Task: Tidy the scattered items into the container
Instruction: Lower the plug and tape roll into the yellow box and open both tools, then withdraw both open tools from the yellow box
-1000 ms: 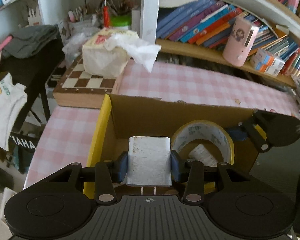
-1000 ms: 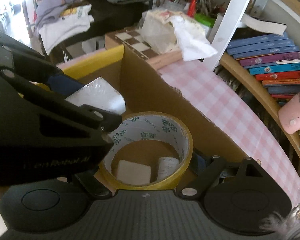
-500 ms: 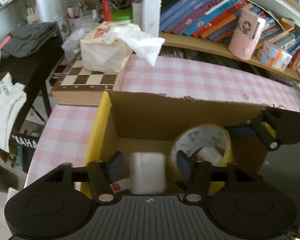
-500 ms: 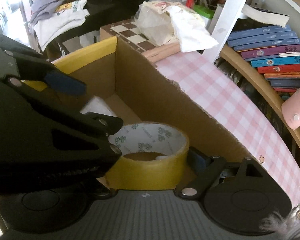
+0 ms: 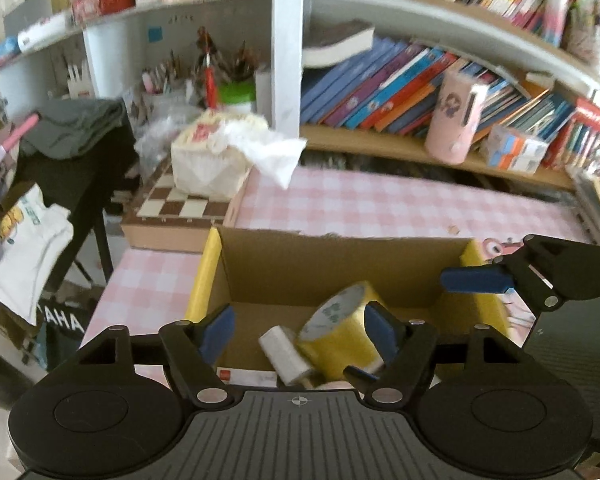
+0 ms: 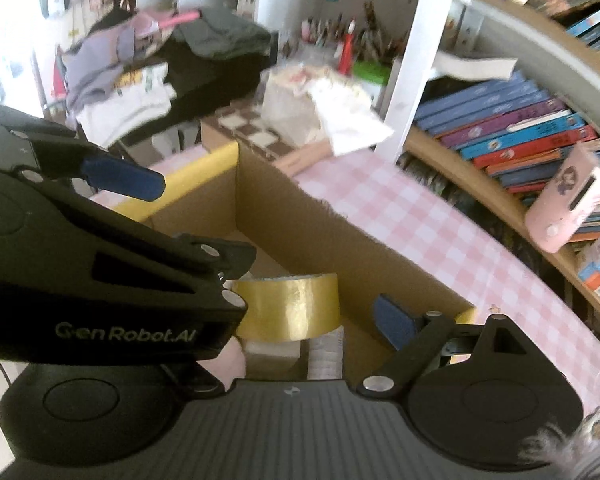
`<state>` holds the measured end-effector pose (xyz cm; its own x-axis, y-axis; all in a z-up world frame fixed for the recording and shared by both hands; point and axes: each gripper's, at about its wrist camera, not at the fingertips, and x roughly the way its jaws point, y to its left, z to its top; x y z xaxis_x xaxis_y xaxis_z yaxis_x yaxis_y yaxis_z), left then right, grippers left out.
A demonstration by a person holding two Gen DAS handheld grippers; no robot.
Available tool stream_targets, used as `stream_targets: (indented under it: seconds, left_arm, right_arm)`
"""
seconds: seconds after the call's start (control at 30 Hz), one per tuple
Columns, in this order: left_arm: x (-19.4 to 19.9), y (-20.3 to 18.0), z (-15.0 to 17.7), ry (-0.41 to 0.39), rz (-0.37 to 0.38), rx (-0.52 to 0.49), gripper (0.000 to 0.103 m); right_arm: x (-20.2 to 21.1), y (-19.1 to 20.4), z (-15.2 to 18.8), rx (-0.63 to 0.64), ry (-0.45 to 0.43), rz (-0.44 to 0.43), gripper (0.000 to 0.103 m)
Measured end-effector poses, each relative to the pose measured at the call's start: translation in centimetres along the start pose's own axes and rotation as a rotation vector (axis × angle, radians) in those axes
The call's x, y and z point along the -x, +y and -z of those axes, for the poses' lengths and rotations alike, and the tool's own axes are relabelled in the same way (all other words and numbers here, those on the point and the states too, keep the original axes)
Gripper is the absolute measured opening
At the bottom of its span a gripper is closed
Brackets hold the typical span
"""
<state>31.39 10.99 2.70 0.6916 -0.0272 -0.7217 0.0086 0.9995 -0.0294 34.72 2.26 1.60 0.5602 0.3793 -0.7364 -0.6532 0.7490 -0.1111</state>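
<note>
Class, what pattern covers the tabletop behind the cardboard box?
Pink-and-white checks on the tabletop, clearest in the left wrist view.

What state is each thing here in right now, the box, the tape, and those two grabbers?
Cardboard box: open-topped, holding items.
Yellow tape roll: inside the box, tilted on its edge.
White roll: lying in the box beside the tape.
Left hand-held gripper: open, empty.
Right hand-held gripper: open, the tape between its fingers.

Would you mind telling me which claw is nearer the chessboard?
Left. The left claw hovers over the cardboard box end beside the chessboard; the right claw is at the opposite end.
</note>
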Motion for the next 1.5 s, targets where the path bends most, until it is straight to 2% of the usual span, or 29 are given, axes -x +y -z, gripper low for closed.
stream_targets:
  seconds: [0.3,0.6,0.97,1.2,1.33,1.5]
  left_arm:
    - [8.1,-2.1,2.7,-0.156,0.002,-0.052,0.077]
    - [15.4,-2.6,7.2,-0.268,-0.009,-0.035,0.081]
    - [20.4,-3.0,13.4,-0.287,0.036,0.029,0.081]
    - [21.6,-3.2,17.2,-0.282,0.014,0.053,0.082]
    - [21.9,-3.5,18.7,-0.274,-0.019,0.035,0.082]
    - [22.7,-3.4,20.3,-0.273,-0.044,0.038,0.082]
  right_arm:
    - [8.1,1.7,3.0,-0.049,-0.133,0.070,0.091]
    - [15.3,3.1,8.1,-0.126,-0.228,0.164,0.090]
    - [21.3,6.2,14.9,-0.234,-0.280,0.251,0.090]
    - [23.2,9.6,18.0,-0.220,-0.304,0.276,0.090]
    - [23.5,11.3,19.7,-0.218,-0.296,0.277,0.090]
    - [23.4,12.5,21.3,-0.278,-0.265,0.264,0.090]
